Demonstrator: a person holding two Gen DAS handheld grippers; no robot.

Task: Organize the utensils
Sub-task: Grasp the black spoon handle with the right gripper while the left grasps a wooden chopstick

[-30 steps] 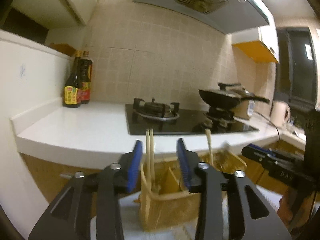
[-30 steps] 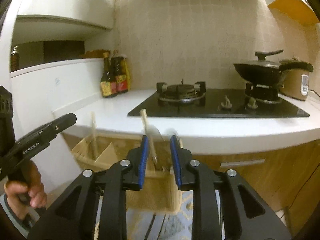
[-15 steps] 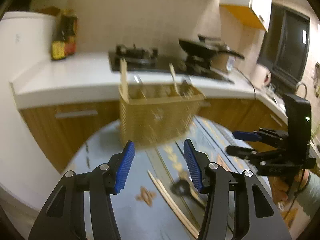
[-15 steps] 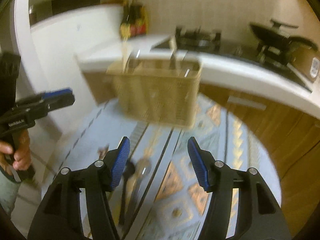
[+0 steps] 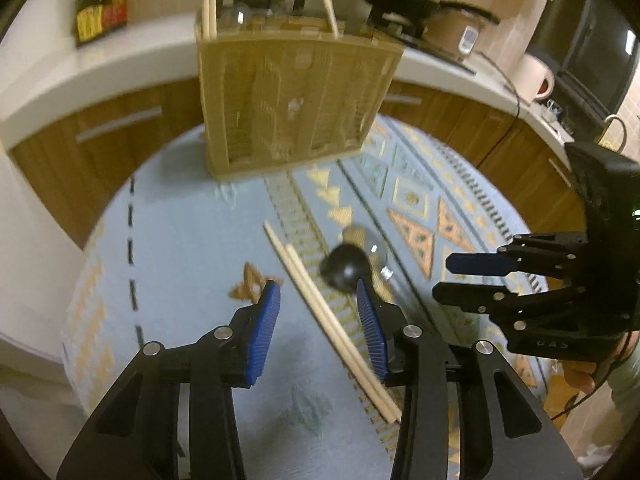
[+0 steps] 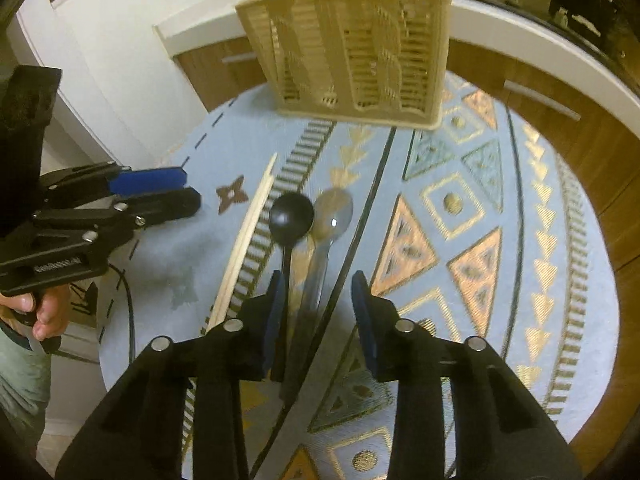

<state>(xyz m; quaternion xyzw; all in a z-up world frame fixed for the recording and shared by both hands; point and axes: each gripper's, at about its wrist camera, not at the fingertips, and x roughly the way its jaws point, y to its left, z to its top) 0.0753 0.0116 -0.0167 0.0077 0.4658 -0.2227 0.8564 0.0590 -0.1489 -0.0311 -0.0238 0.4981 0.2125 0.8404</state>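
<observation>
Though blurred, both grippers apparently agape, empty.

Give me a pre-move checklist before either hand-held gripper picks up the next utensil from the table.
1. Left hand-held gripper open and empty: ok.
2. Right hand-held gripper open and empty: ok.
3. Chopsticks lie between the left fingers: ok.
4. Black spoon and clear spoon separated enough for a single grasp: not ok, they lie side by side.
5. Basket upright on the table: ok.
6. Free basket compartment for spoons: cannot tell.
</observation>
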